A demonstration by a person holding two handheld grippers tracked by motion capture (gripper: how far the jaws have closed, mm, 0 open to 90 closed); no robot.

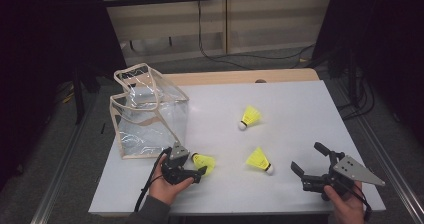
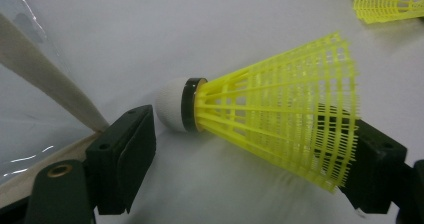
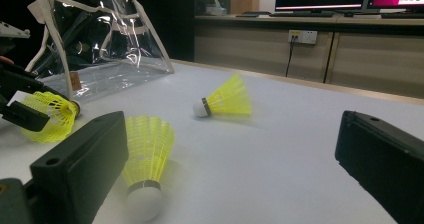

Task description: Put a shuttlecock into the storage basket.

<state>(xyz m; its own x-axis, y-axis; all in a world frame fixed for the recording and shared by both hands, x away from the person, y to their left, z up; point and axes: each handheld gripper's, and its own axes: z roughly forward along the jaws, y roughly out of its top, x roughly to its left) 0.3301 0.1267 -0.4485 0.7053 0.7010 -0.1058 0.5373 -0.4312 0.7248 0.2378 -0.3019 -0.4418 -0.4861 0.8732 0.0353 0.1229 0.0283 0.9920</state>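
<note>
Although the desk (image 1: 300,104) is broad, the clear bag (image 1: 150,115) at middle left of the high view stands just beside the work and may be nudged if the left gripper (image 1: 200,170) swings up. Its jaws straddle the nearest shuttlecock (image 2: 270,116), cork toward one jaw, skirt over the other; contact appears partial, so the springy skirt could slip out. The right gripper (image 1: 310,160), lower right, stands wide and empty near a second shuttlecock (image 1: 260,160).
</note>
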